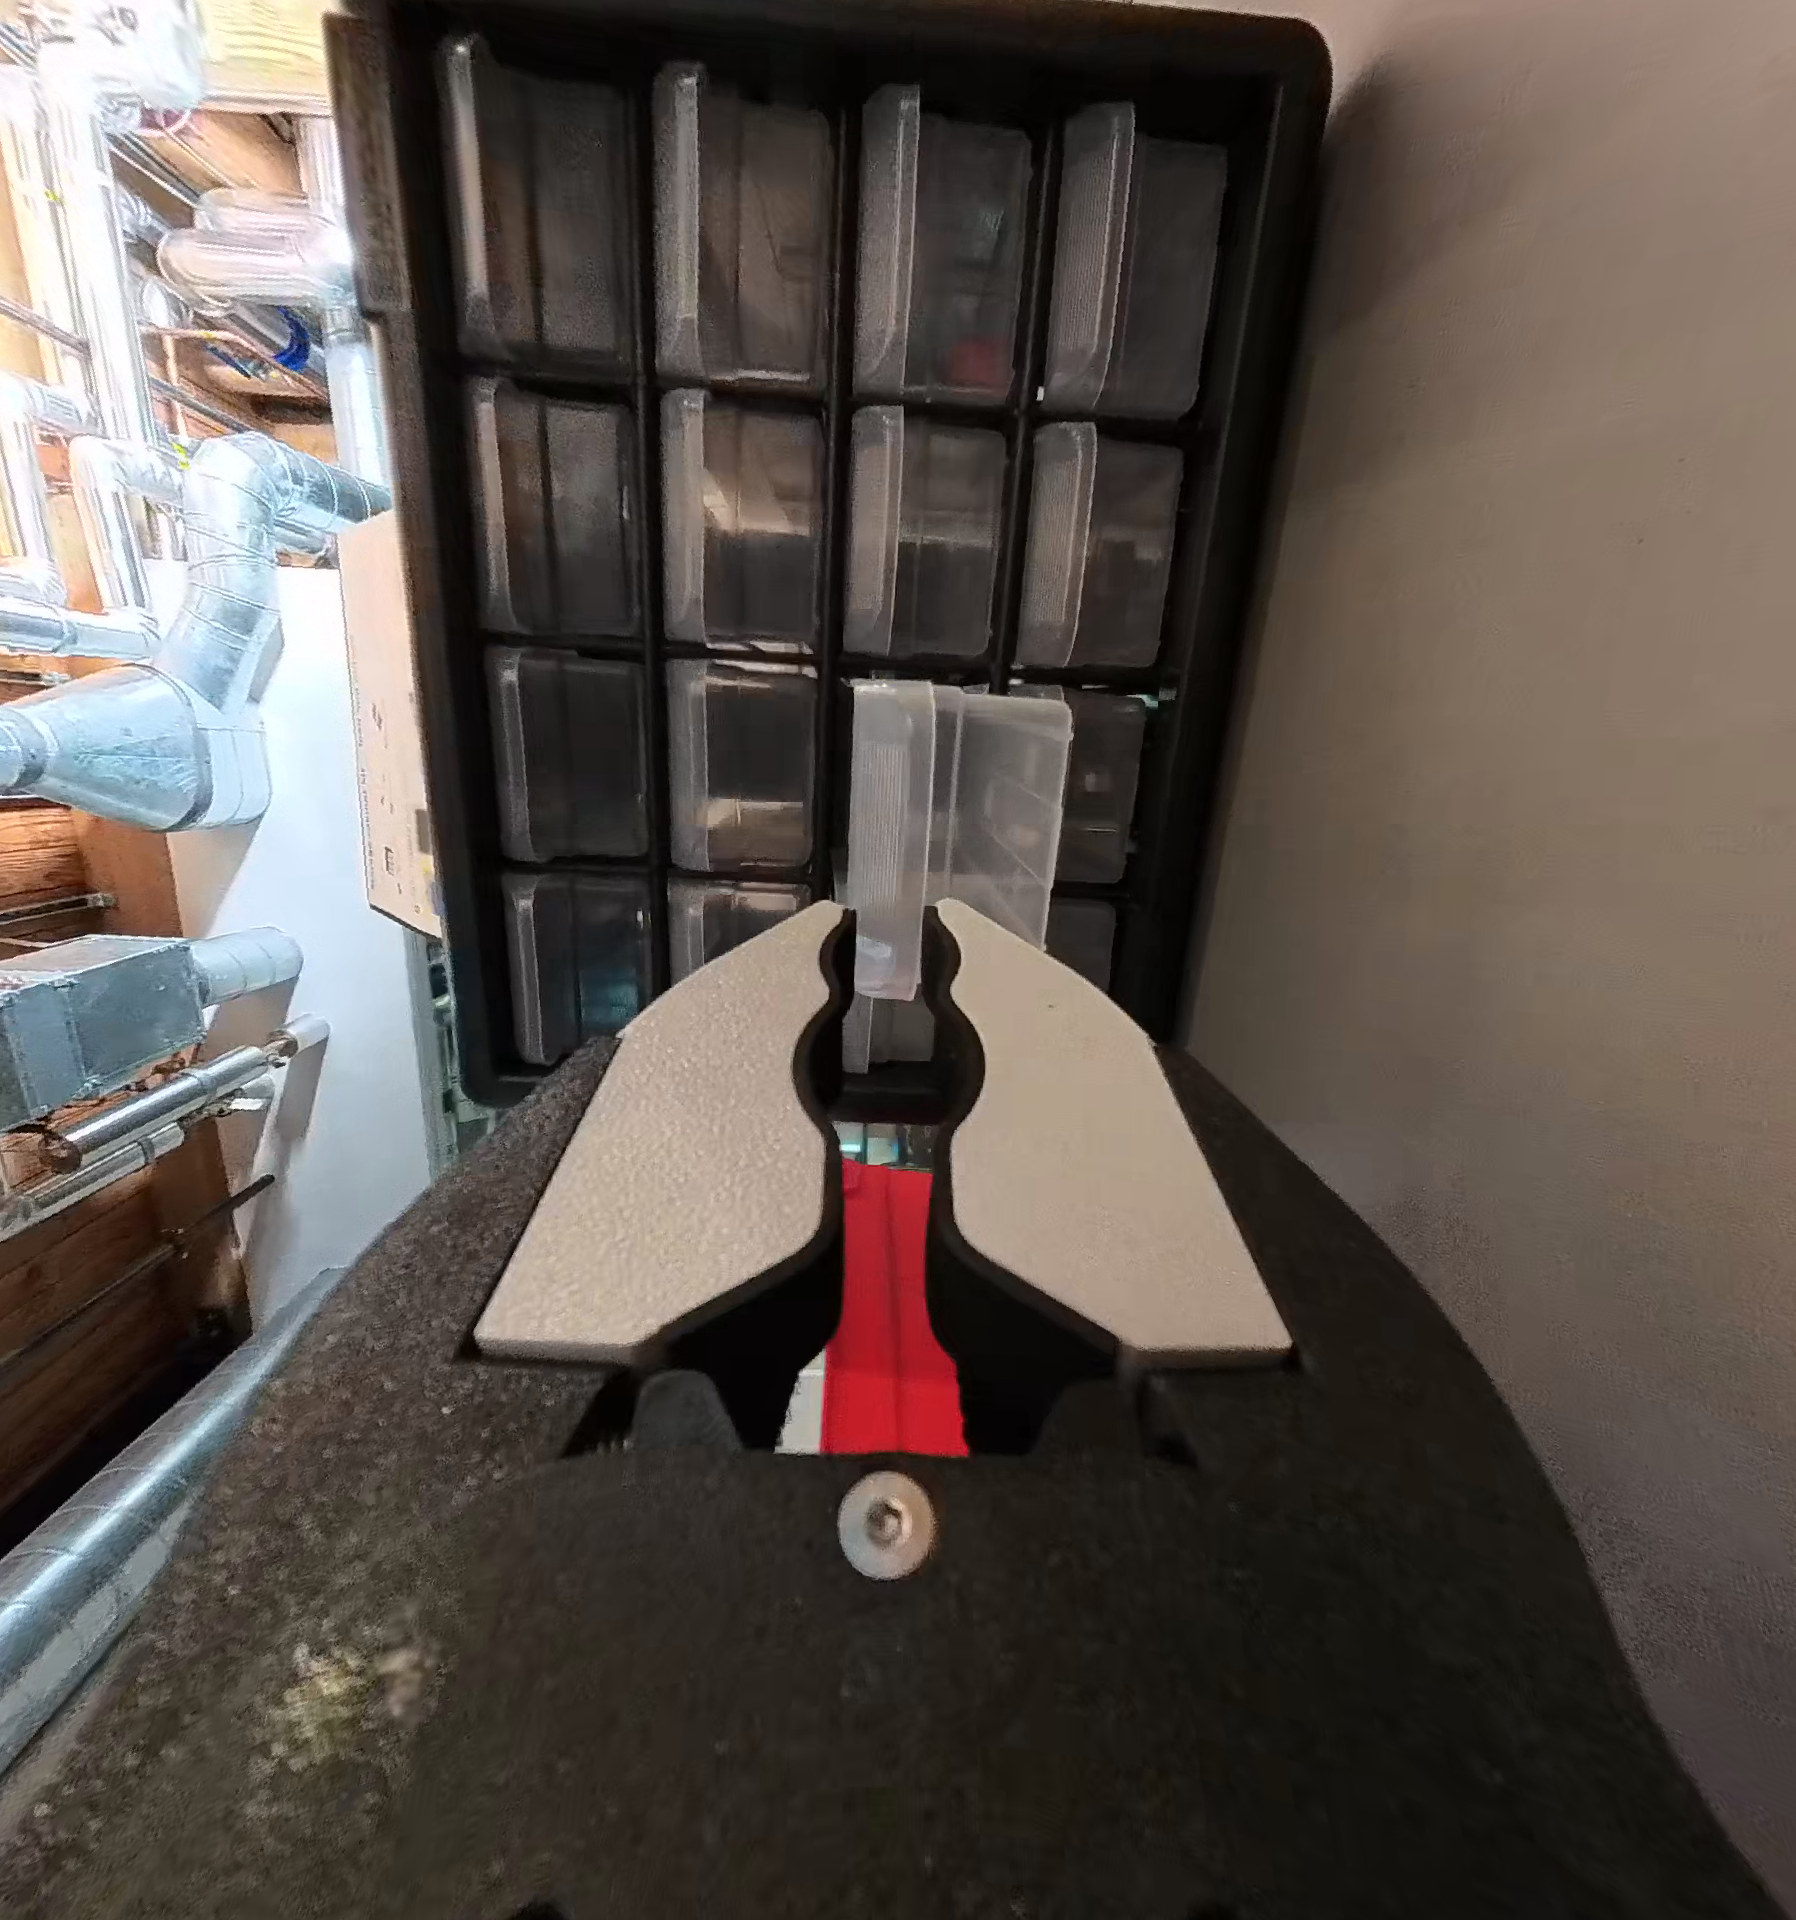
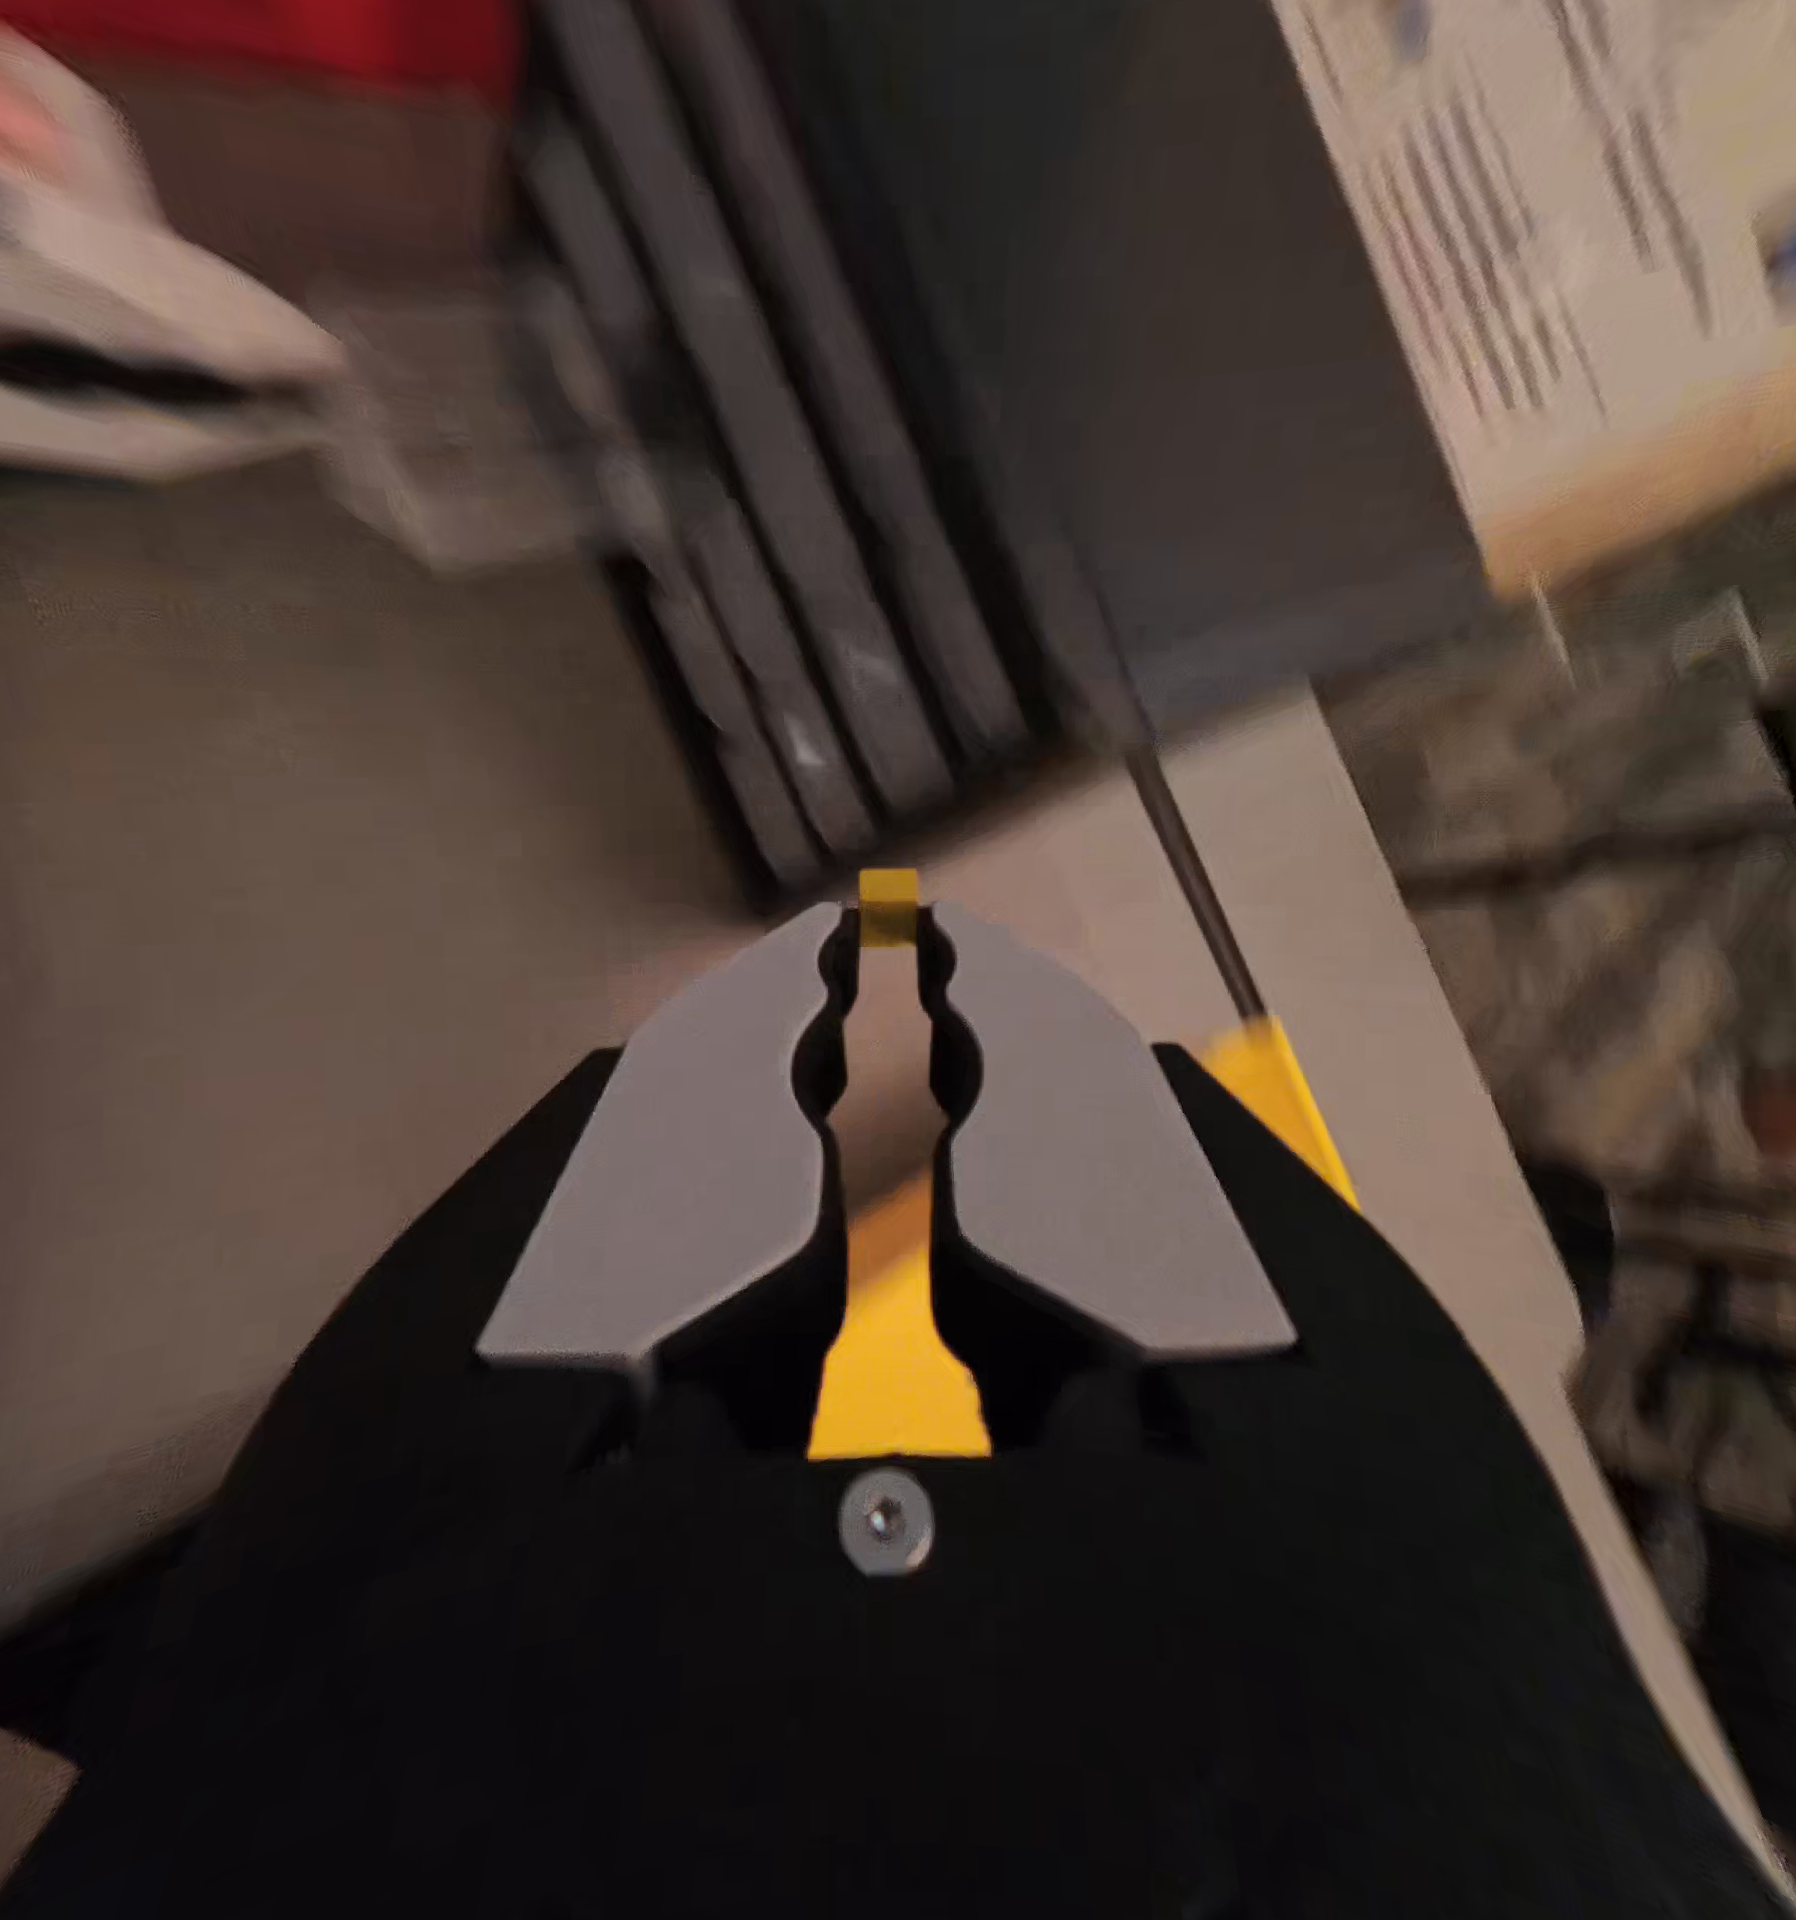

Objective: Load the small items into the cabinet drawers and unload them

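Observation:
A black cabinet (image 1: 1278, 520) with rows of clear plastic drawers fills the left wrist view, turned on its side in the picture. One clear drawer (image 1: 987, 790) is pulled out toward me. My left gripper (image 1: 894, 940) is shut on that drawer's handle tab (image 1: 878, 831). A small red item (image 1: 977, 358) shows inside a closed drawer higher up. In the blurred right wrist view, my right gripper (image 2: 889, 920) is shut on a small yellow block (image 2: 888, 902) and holds it in the air near the cabinet's dark side (image 2: 769, 468).
A grey wall (image 1: 1548, 727) runs along the cabinet's right. Silver ducts and pipes (image 1: 146, 675) and a cardboard box (image 1: 385, 727) lie to the left. A red surface (image 1: 889, 1330) shows below the left fingers. A yellow strip (image 2: 1278, 1101) and a pale box (image 2: 1559, 260) show at right. Spacing between my two grippers at the tips: around 20 cm.

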